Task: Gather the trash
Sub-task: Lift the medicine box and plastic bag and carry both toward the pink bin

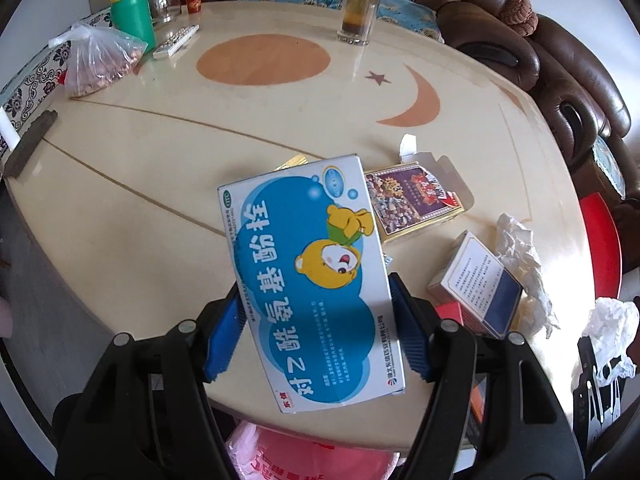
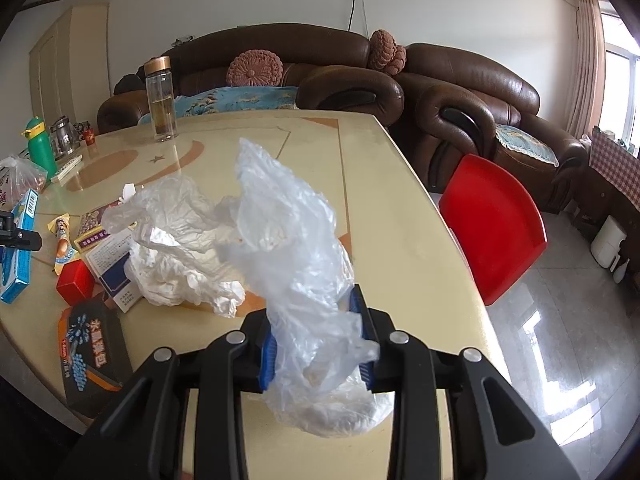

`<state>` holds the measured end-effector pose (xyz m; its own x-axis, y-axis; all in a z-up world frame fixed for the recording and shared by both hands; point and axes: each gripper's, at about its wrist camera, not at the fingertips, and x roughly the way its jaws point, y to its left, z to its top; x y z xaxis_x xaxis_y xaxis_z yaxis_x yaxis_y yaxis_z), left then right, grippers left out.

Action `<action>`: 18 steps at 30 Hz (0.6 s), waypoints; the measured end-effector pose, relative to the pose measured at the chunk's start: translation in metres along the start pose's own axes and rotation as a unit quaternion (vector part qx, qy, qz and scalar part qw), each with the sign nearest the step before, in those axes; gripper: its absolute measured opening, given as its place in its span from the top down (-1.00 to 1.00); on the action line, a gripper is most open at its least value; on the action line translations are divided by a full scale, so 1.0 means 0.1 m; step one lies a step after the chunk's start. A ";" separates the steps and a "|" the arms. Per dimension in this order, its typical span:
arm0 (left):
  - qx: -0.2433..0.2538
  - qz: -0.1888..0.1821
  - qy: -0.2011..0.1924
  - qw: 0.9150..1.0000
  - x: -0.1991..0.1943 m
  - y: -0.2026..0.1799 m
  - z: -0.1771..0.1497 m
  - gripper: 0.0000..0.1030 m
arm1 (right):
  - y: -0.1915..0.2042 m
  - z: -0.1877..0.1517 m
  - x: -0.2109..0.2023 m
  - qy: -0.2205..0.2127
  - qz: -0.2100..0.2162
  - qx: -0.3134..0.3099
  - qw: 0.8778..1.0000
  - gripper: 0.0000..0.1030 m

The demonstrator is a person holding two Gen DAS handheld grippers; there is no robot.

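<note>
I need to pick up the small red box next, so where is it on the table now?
In the right wrist view the small red box sits on the table at the left, beside the white-and-navy box, with the black packet nearer the camera.

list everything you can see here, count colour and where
medicine box: 1, white and blue, held above near table edge
plastic bag: 1, clear, held over table
table: 1, cream
crumpled tissue: 1, white, mid table
card box: 1, dark with gold, mid table
cigarette box: 1, white and navy, beside tissue
red box: 1, near edge
black box: 1, near edge
glass bottle: 1, clear, far side
green bottle: 1, far left
remote: 1, white
red chair: 1, table's right
sofa: brown, behind
left gripper: black, blue pads
right gripper: black, blue pads
</note>
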<state>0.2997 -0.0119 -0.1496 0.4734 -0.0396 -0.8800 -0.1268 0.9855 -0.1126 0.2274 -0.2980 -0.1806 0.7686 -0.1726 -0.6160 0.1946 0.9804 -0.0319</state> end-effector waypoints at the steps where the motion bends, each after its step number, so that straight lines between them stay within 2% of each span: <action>1: 0.003 0.000 -0.002 1.000 -0.02 0.02 0.00 -0.30 | 0.00 0.00 -0.02 -0.002 -0.002 -0.001 1.000 0.40; 11: 0.024 -0.008 -0.027 0.999 -0.35 0.07 -0.13 -0.30 | 0.14 0.03 -0.29 -0.009 -0.006 -0.010 1.000 0.40; 18: 0.037 -0.017 -0.043 0.998 -0.59 0.14 -0.22 -0.30 | 0.24 0.07 -0.58 -0.020 0.005 -0.002 1.000 0.40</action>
<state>0.2512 0.0011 -0.1091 0.5501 -0.0617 -0.8328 -0.0466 0.9934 -0.1044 0.1911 -0.2650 -0.1402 0.7936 -0.1671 -0.5851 0.1854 0.9822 -0.0291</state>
